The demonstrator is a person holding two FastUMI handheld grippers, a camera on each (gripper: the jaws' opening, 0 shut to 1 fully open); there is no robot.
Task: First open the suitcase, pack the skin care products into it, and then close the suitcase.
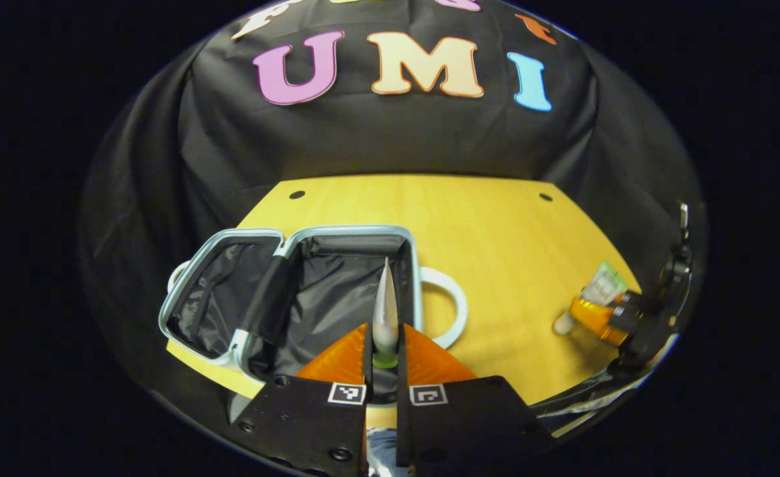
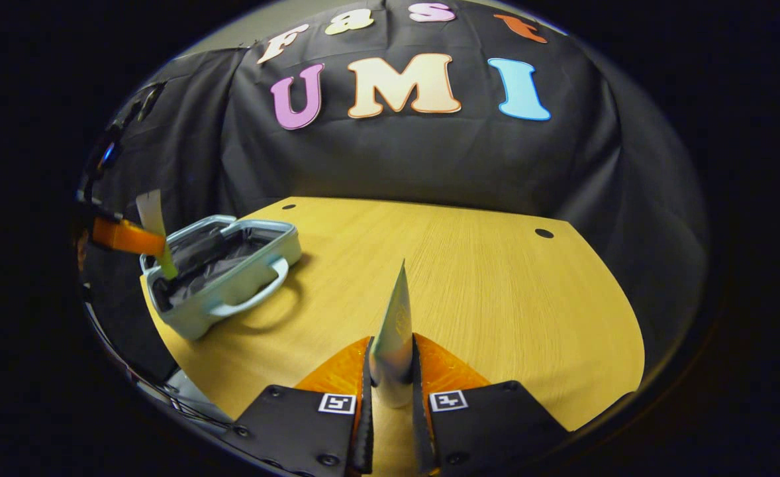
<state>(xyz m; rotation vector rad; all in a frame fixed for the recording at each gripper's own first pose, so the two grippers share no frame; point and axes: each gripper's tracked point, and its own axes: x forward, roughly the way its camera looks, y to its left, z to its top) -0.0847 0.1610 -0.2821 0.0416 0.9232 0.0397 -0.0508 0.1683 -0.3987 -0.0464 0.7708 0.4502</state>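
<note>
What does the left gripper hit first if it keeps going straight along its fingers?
Likely the black lining of the open suitcase: the left gripper, shut on a tube, points into the nearer compartment. Depth is unclear; the tube's tip would touch first.
</note>
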